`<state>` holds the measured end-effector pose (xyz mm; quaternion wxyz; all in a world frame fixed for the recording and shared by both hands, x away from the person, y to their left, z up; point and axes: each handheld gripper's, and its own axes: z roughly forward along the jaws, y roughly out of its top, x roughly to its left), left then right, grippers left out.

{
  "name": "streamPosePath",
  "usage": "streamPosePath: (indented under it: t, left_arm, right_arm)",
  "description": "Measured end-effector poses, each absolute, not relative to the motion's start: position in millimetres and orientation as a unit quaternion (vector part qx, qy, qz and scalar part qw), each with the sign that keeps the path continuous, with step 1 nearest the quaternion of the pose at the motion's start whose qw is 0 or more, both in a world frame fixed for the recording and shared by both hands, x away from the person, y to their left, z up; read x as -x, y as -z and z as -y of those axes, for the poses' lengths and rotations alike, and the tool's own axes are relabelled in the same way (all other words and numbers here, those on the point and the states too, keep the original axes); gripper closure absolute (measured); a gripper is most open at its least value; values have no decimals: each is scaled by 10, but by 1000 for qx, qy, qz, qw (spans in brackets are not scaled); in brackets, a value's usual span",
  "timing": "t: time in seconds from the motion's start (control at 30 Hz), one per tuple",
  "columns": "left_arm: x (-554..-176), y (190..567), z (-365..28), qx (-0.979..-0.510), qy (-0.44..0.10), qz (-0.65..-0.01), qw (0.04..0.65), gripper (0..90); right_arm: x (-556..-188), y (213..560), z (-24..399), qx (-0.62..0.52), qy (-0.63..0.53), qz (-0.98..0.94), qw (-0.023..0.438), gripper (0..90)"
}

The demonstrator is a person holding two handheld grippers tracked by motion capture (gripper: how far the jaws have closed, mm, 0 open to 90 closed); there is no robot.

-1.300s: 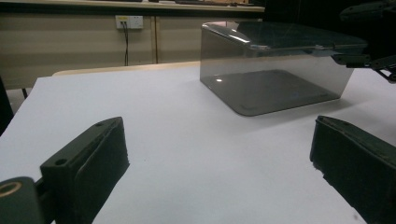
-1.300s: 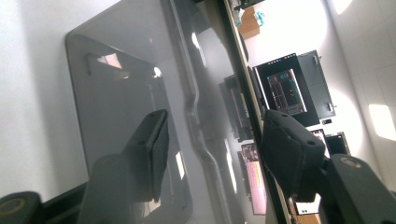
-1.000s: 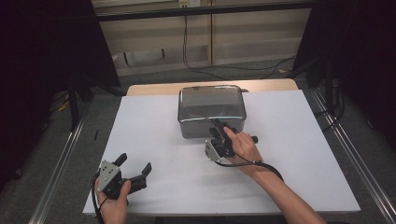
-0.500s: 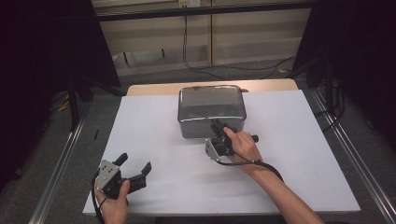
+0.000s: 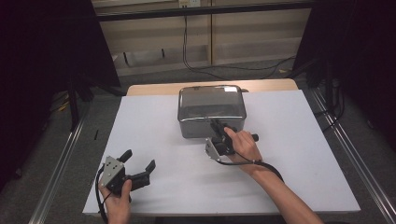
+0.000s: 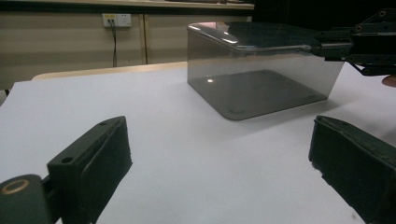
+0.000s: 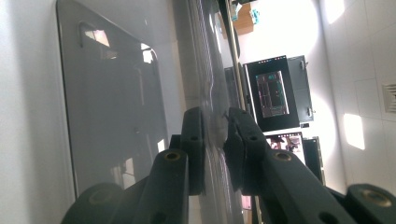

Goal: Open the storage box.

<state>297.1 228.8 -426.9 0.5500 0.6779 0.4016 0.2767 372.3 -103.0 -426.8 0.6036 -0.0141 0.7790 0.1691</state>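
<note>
At the frame's upper centre on the worktop [image 5: 289, 140], the metal tray [image 5: 211, 103] has its near wall pinched by the right gripper [image 5: 216, 126], seemingly to shift it, while the left gripper [image 5: 139, 164] rests at lower left, fingers [image 6: 91, 158] spread and empty.

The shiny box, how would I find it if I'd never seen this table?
Look at the white table and go to its far edge, in the middle. The shiny box sits there: a smoky see-through container with rounded corners and a metal-looking rim. The right hand-held gripper is pinching its near wall, while the left hand-held gripper is open, apart from it.
</note>
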Motion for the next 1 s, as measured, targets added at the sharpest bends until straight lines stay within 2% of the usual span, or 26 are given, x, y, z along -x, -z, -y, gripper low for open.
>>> streamPosePath:
  t: [0.53,0.8,0.9,1.0]
  left_arm:
    - [-3204,4244,-2131,-704,-252,-361,557,34]
    - [-3387,4164,-1984,-711,-257,-332,564,46]
    - [-3460,4146,-1947,-719,-275,-315,555,38]
    - [-3542,4137,-1927,-718,-275,-320,554,40]
  right_arm:
    - [-3739,4177,1045,15,-178,-772,610,785]
    - [-3743,4154,1047,13,-182,-771,611,785]
    - [-3744,4114,1053,9,-187,-769,611,788]
    - [-3749,4096,1057,8,-188,-767,613,790]
